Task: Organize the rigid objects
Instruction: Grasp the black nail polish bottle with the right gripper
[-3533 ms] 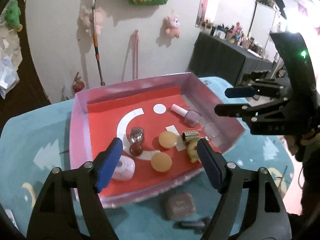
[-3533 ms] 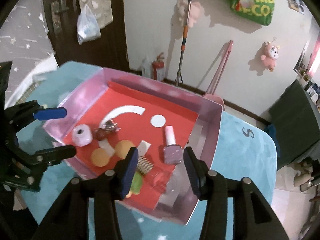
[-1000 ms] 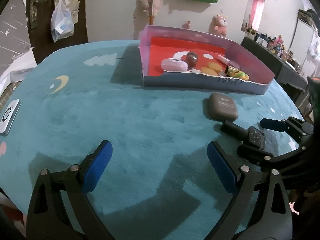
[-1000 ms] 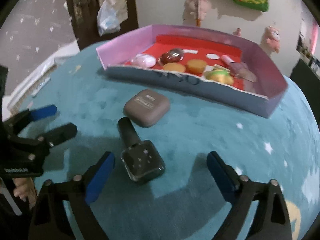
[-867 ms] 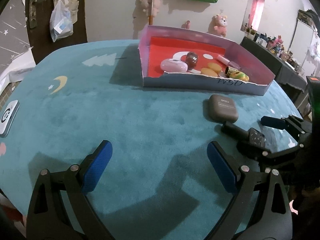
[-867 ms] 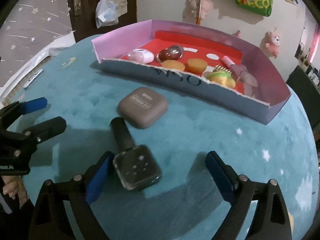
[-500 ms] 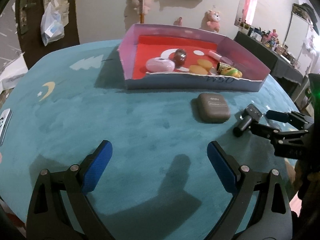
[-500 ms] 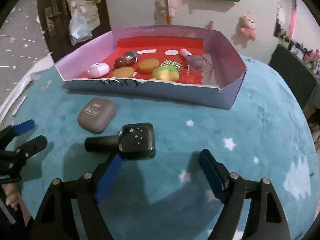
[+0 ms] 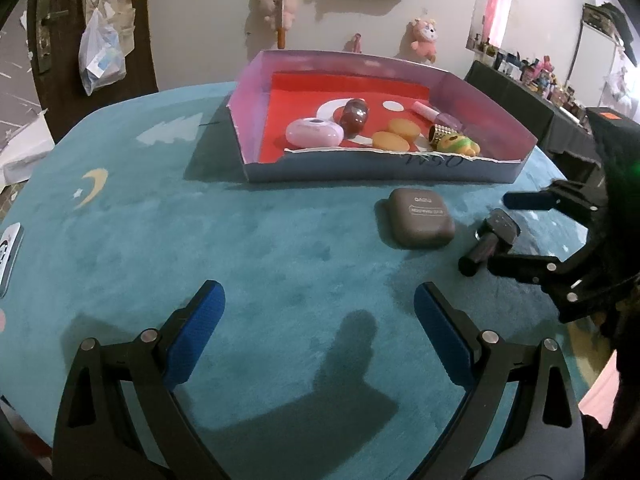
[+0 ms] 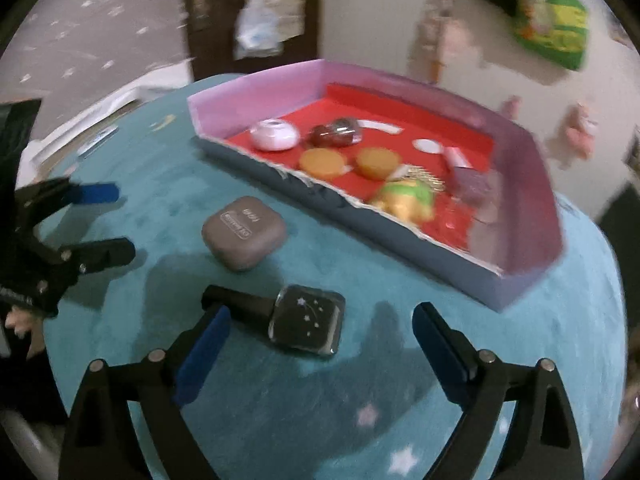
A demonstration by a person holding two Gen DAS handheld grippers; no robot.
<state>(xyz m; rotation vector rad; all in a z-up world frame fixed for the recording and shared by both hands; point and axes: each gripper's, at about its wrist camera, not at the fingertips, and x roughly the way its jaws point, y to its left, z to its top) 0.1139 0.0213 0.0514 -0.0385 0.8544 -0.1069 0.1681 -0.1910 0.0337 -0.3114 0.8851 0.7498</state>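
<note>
The right hand-held gripper (image 10: 320, 336) hangs just over the surface (image 9: 240, 248) with its jaws spread wide; they have just been opening again after a brief narrowing. The dark bottle (image 10: 280, 316) lies on its side between them, untouched by either pad. Its black cap points toward the left finger and its square glass body sits nearer the middle of the gap. The wide spread looks deliberate: the bottle lies crosswise, so the jaws need room to straddle the broad body before closing. The right view is blurred, so fine contact at the cap cannot be settled.

The left hand-held gripper (image 9: 320, 332) also stands spread, with nothing between its pads, low over bare teal cloth and well apart from every object. It seems parked out of the way while the right side works.

Just beyond the bottle rests the brown case (image 9: 418, 220), flat on the surface and near the box (image 9: 360, 168). These 2 items are the only ones outside the box, so they are likely what is left to sort. Inside, on the red floor, lie a pink puck (image 9: 314, 133), a dark stone (image 9: 354, 113), 2 orange discs (image 9: 396, 136), a yellow-green toy (image 9: 456, 145) and a pink-capped bottle (image 9: 430, 114), gathered toward the near wall.
</note>
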